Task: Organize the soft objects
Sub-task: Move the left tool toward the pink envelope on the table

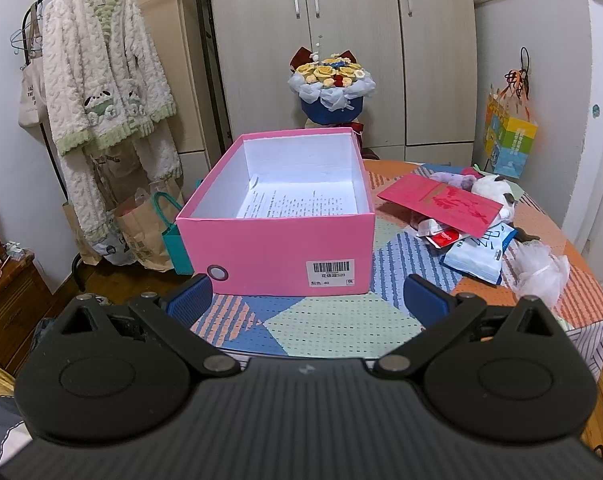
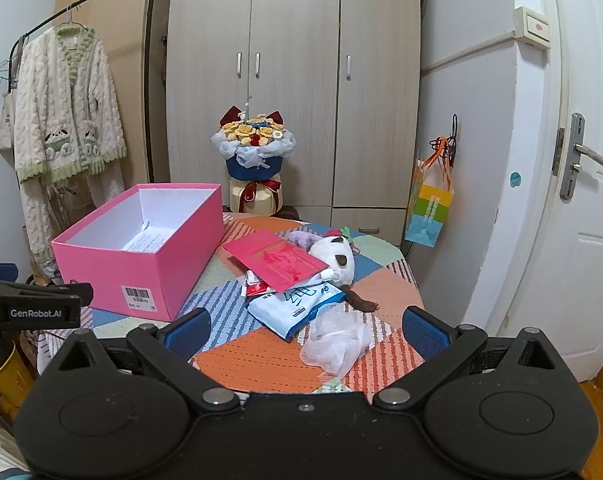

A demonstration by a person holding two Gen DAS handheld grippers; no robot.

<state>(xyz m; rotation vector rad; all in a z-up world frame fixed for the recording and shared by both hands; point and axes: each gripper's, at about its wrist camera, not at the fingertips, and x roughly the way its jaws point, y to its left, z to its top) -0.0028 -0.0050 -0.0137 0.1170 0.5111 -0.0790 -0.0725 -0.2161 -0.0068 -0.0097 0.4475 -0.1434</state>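
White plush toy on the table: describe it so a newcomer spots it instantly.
Start at the open pink box on the patchwork table; the clutter pile lies to its right. The white plush toy lies at the pile's far side, partly under the red envelope. Unlike the flat packets around it, it is round, fluffy, with dark ears.

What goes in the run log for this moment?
left gripper: open, empty | right gripper: open, empty | pink box: paper only | plush toy: on table
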